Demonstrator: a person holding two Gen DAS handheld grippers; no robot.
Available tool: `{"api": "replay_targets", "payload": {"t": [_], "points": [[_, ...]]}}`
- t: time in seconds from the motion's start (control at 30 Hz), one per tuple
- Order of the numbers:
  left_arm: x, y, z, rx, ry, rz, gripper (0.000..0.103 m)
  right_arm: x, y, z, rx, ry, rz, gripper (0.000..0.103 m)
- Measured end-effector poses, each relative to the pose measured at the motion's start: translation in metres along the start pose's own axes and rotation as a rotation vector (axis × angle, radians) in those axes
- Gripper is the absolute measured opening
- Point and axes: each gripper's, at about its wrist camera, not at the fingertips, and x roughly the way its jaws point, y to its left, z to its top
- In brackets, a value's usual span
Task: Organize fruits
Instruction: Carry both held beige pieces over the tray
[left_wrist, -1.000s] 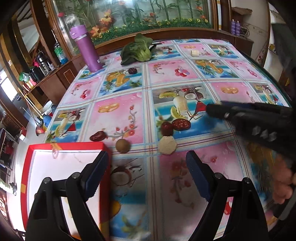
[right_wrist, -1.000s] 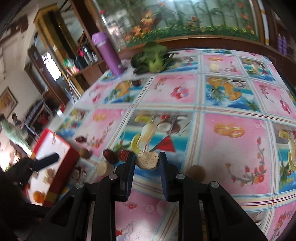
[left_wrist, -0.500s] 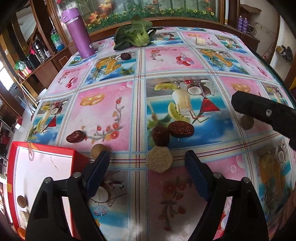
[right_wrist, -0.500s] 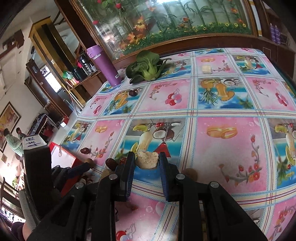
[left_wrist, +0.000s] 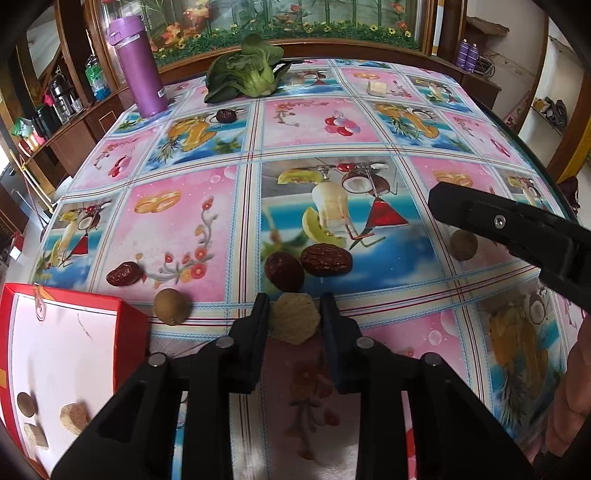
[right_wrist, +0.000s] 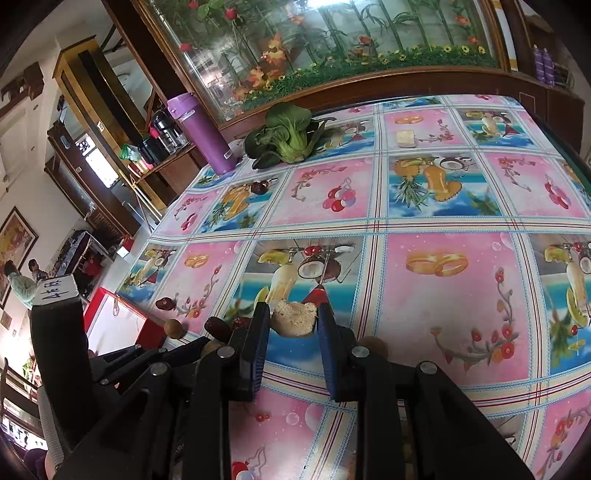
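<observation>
In the left wrist view, the left gripper (left_wrist: 294, 317) is seen closed around a pale, flat, hexagon-like dried slice (left_wrist: 293, 322) that lies on the tablecloth (left_wrist: 177, 229), its flat face up and no clear long axis. The red box (left_wrist: 62, 354) is placed just to the left of this gripper, so the left one is judged the nearer for the drop; a few pieces (left_wrist: 74, 419) are already held inside it. Just beyond the slice, two red dates (left_wrist: 306, 264) are found side by side, a longan (left_wrist: 171, 306) and a third date (left_wrist: 123, 273) further left. The right gripper (right_wrist: 291, 317) is clenched on a crumbly beige chunk (right_wrist: 294, 318), held above the cloth. At the far edge a purple bottle (left_wrist: 138, 70) and a bok choy (left_wrist: 247, 74) are seen. Compared with half a second ago, the left jaws, then spread wide short of the slice, have been brought onto it; the right grasp is unchanged.
</observation>
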Motion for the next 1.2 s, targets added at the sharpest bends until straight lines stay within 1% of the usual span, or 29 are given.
{"api": "replay_targets", "payload": {"t": [0.2, 0.3, 0.43, 0.57, 0.63, 0.7, 0.73, 0.93, 1.07, 1.2], "points": [[-0.002, 0.002, -0.003, -0.017, -0.004, -0.006, 0.03, 0.0, 0.0, 0.0, 0.001, -0.001, -0.001, 0.025], [-0.01, 0.005, -0.007, -0.032, -0.016, -0.014, 0.03, 0.0, 0.002, -0.001, -0.005, -0.007, 0.0, 0.025], [-0.039, 0.015, -0.017, -0.06, -0.067, -0.032, 0.03, -0.003, 0.008, -0.003, -0.02, -0.026, -0.002, 0.025], [-0.086, 0.04, -0.031, -0.095, -0.154, -0.018, 0.029, -0.002, 0.026, -0.012, -0.016, -0.023, 0.068, 0.025], [-0.106, 0.06, -0.04, -0.123, -0.188, 0.009, 0.029, -0.001, 0.044, -0.019, -0.036, -0.024, 0.091, 0.025], [-0.127, 0.088, -0.053, -0.166, -0.222, 0.064, 0.03, -0.001, 0.065, -0.023, -0.051, -0.018, 0.129, 0.025], [-0.134, 0.101, -0.06, -0.187, -0.233, 0.097, 0.03, 0.0, 0.081, -0.025, -0.073, -0.013, 0.152, 0.025], [-0.161, 0.177, -0.101, -0.318, -0.249, 0.242, 0.03, 0.002, 0.176, -0.031, -0.234, 0.001, 0.247, 0.025], [-0.165, 0.215, -0.122, -0.39, -0.239, 0.289, 0.03, 0.011, 0.225, -0.039, -0.31, 0.026, 0.281, 0.025], [-0.159, 0.232, -0.136, -0.417, -0.208, 0.297, 0.03, 0.03, 0.257, -0.053, -0.372, 0.082, 0.287, 0.025]]}}
